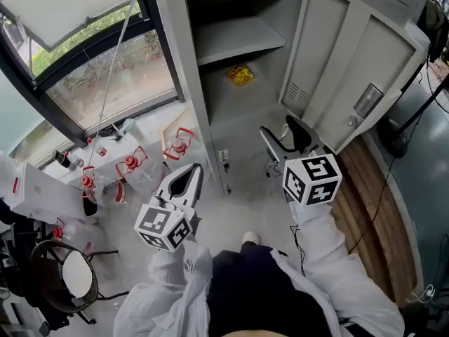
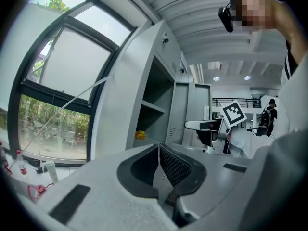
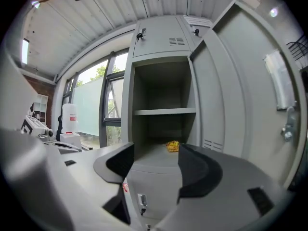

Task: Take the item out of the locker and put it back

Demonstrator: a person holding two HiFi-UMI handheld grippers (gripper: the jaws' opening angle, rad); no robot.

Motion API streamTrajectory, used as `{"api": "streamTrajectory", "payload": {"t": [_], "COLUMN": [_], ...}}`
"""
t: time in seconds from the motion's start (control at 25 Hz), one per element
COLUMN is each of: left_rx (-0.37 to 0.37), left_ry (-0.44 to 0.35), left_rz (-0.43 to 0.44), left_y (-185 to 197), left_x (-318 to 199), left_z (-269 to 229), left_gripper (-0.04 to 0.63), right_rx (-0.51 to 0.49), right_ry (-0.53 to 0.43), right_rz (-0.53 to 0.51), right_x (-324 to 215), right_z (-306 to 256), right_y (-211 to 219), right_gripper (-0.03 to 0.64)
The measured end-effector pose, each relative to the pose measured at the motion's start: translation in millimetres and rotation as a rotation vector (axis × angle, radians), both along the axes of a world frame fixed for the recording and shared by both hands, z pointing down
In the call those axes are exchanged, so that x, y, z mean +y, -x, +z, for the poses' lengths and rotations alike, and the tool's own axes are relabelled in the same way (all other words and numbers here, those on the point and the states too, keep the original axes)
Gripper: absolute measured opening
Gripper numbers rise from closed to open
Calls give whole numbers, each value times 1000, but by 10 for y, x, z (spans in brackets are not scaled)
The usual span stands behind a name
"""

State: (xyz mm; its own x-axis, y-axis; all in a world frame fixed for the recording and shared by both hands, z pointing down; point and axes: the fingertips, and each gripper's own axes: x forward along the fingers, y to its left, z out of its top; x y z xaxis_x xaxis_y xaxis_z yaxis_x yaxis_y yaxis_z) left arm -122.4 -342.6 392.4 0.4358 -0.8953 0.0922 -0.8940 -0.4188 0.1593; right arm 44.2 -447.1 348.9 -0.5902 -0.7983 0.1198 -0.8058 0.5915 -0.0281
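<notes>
The step in hand looks like the reach for the yellow packet (image 1: 240, 74); it lies on the floor of the open locker (image 1: 174, 55), in the compartment under the shelf (image 1: 235, 37), set well back and untouched. The right claw (image 3: 156, 158) is out in front of the locker, well apart from the packet, its jaws spread with nothing between them but the far view of the packet; the left claw (image 2: 159, 146) is closed on nothing and held off to the side.

To do it well, I would steer the right claw straight in between the locker's side wall and the swung-out door (image 1: 351, 69), keeping under the shelf edge; tip the jaws down a little near the end, since the packet looks thin, flat and likely to slide; set one pad on each side of it before closing; keep the left claw clear of the opening.

Count: one locker standing open; one door; one shelf inside; one yellow packet; two claws, one closed and one open.
</notes>
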Motion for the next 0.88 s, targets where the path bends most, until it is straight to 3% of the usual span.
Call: {"api": "streamTrajectory", "payload": {"t": [0.12, 0.44, 0.72, 0.88], "left_rx": [-2, 6, 12, 4], "left_ry": [-1, 12, 44, 57], "left_rz": [28, 87, 127, 138], "left_y": [-31, -134, -274, -331], "left_x": [46, 170, 261, 329], "left_z": [-26, 24, 185, 262], "left_gripper": [15, 15, 15, 15], "right_rx": [0, -62, -110, -69], "right_ry": [-6, -11, 21, 41], "right_rz": [39, 115, 159, 202], "right_x": [198, 748, 1174, 1328], "right_z": [-13, 36, 309, 521], "right_y": [-120, -413, -552, -629], "right_gripper": [242, 0, -2, -2]}}
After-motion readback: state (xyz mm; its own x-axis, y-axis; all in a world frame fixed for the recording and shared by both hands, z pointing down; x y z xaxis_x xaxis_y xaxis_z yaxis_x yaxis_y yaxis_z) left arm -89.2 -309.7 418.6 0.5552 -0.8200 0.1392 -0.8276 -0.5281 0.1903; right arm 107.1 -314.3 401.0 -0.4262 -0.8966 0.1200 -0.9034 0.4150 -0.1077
